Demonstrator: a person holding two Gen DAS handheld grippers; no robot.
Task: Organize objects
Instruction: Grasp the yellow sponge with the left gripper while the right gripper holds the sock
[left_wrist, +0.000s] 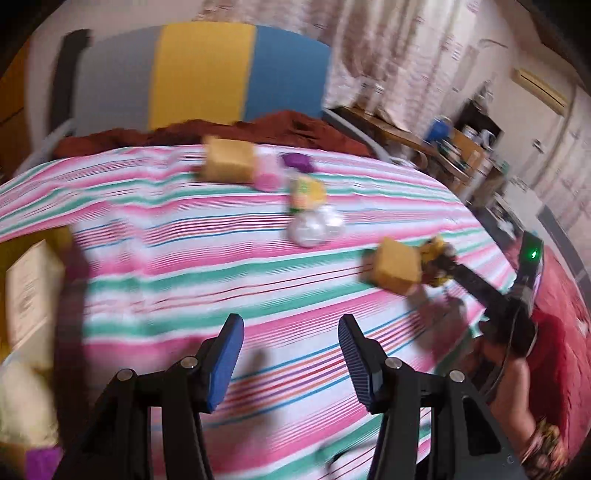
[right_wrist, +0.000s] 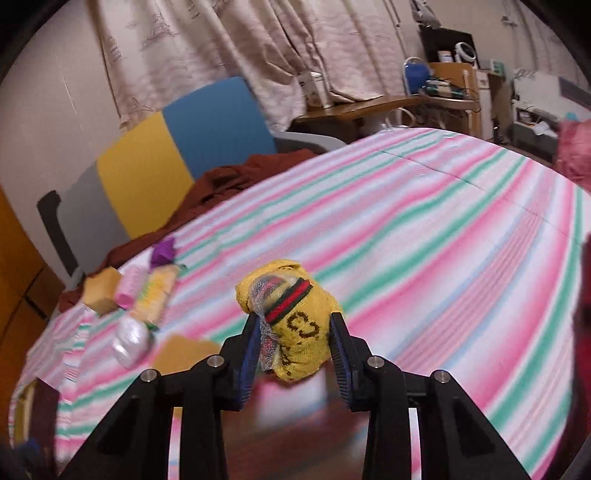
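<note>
My right gripper (right_wrist: 293, 325) is shut on a rolled yellow sock (right_wrist: 295, 321) with a red-green band, held above the striped bed; the sock also shows in the left wrist view (left_wrist: 437, 264). My left gripper (left_wrist: 291, 332) is open and empty over the bedspread. On the bed lie a yellow sponge block (left_wrist: 229, 160), a pink roll (left_wrist: 267, 173), a purple item (left_wrist: 297, 162), a yellow-green packet (left_wrist: 308, 194), a clear plastic bundle (left_wrist: 314, 227) and a second yellow block (left_wrist: 397, 269) next to the right gripper.
The striped bedspread (right_wrist: 443, 240) covers the bed. A brown blanket (left_wrist: 221, 129) lies by the grey-yellow-blue headboard (left_wrist: 203, 70). A box with white and purple items (left_wrist: 29, 295) sits at the left. A wooden desk (right_wrist: 369, 107) stands beyond the bed.
</note>
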